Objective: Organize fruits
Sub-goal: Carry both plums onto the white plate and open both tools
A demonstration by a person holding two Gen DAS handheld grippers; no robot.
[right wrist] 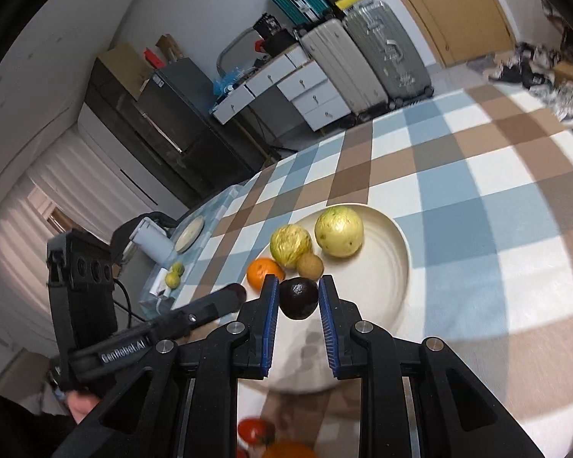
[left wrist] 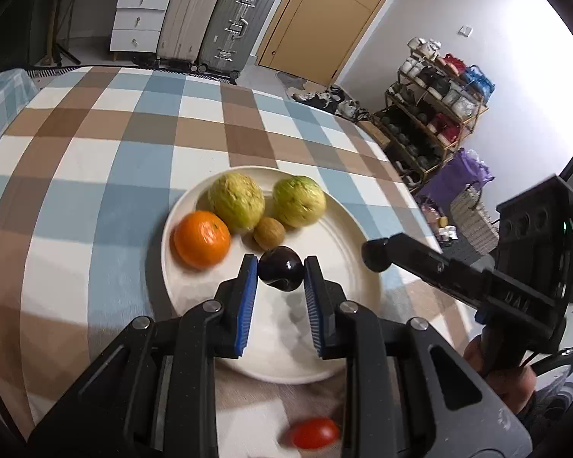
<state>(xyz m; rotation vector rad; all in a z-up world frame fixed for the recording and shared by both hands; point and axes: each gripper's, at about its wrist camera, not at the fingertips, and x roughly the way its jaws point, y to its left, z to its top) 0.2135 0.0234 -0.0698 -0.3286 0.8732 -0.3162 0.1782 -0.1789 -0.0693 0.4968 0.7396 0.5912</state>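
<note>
Left tool (left wrist: 280, 265) and right tool (right wrist: 298, 286) both clenched, nothing gripped. Small dark purple round plum (left wrist: 282, 276) lies on round cream ceramic plate (left wrist: 336, 244), just beyond the left tool's tips. Same plate: orange mandarin (left wrist: 201, 239), two yellow-green guavas (left wrist: 236, 200), small brown fruit (left wrist: 269, 233). Red cherry tomato (left wrist: 312, 433) off plate, on checked worktop cloth (left wrist: 95, 175).
</note>
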